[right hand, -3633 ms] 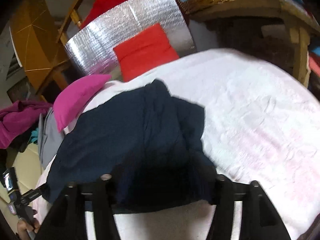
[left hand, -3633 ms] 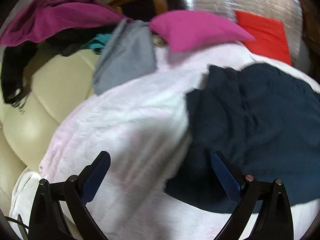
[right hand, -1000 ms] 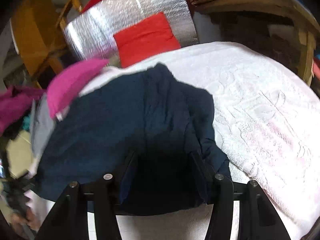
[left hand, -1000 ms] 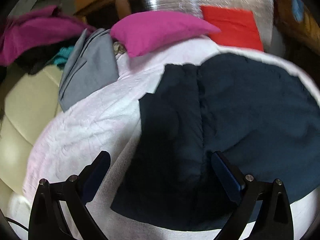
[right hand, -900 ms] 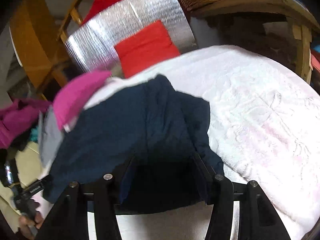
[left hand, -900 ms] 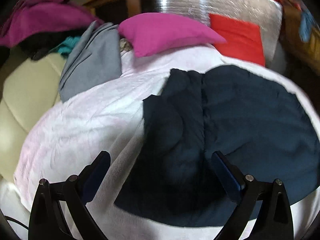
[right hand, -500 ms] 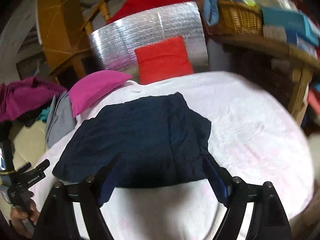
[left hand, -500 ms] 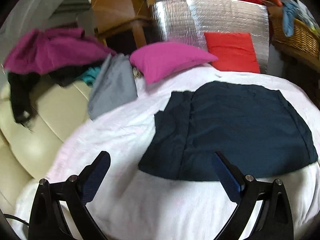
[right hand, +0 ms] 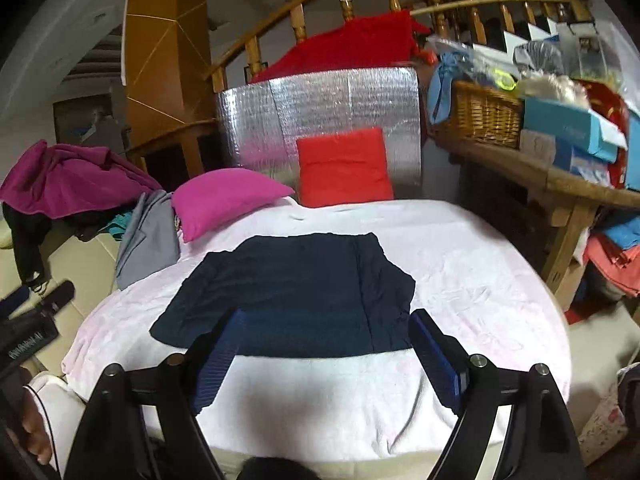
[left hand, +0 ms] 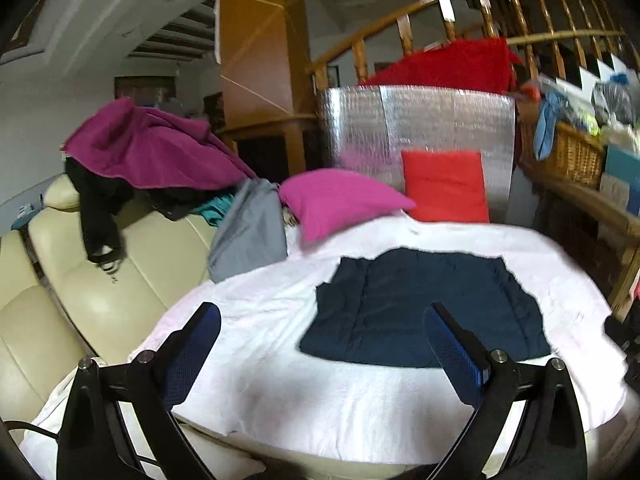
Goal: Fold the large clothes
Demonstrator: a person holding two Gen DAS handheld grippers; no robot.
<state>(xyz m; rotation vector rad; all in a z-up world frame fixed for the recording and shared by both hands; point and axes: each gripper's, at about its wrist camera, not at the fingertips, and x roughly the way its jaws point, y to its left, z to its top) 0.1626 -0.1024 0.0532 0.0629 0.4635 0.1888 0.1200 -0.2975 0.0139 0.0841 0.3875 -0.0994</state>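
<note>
A navy garment (left hand: 420, 308) lies flat and folded on a white-pink blanket (left hand: 360, 400), with a folded strip down its left side. My left gripper (left hand: 322, 344) hangs open and empty above the blanket's near edge, short of the garment. In the right wrist view the same navy garment (right hand: 296, 292) spreads across the blanket (right hand: 460, 260). My right gripper (right hand: 326, 356) is raised in front of its near edge, jaws opening, with nothing between the blue pads (right hand: 434, 360). At the left edge of that view my left gripper (right hand: 40, 298) shows, held by a hand (right hand: 36, 432).
A grey cloth (left hand: 252, 232), magenta pillow (left hand: 340, 200) and red pillow (left hand: 444, 184) sit at the blanket's far side before a silver foil board (left hand: 416, 120). A cream sofa (left hand: 100, 280) with heaped clothes (left hand: 148, 152) is left; a wooden shelf with a wicker basket (right hand: 480, 116) is right.
Both grippers have pulled back and up from the navy garment. The right jaws, which were narrow at its near edge, have spread wide and left it flat.
</note>
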